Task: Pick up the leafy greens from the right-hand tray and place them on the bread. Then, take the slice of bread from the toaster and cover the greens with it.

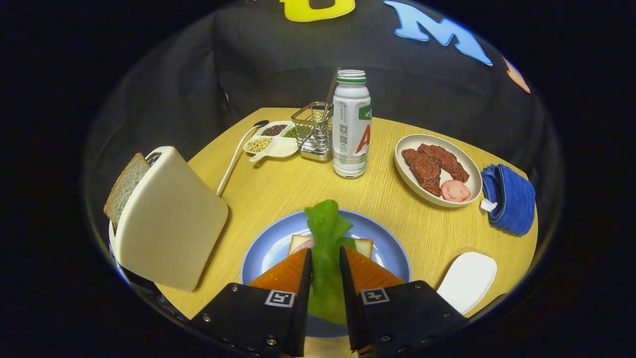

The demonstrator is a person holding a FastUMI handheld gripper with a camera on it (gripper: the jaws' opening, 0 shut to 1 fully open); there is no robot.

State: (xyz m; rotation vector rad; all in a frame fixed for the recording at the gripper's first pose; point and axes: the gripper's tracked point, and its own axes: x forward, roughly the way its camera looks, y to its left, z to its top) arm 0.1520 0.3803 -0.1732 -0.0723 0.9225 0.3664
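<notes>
Bright green leafy greens [325, 238] over pale bread [365, 244] on a blue plate [263, 258]; cream toaster [171, 219] with a brown-crusted slice [124, 186]; white bottle [351, 127], green cap; blue cloth [512, 199]; yellow wood-grain surface [278, 189]

Bright, even overhead light; sharp centre, fisheye-curved edges.

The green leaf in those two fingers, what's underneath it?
Under the leafy greens, clamped in the gripper, a slice of bread with something pink on it lies on the blue plate. The leaf and fingers cover the bread's middle.
</notes>
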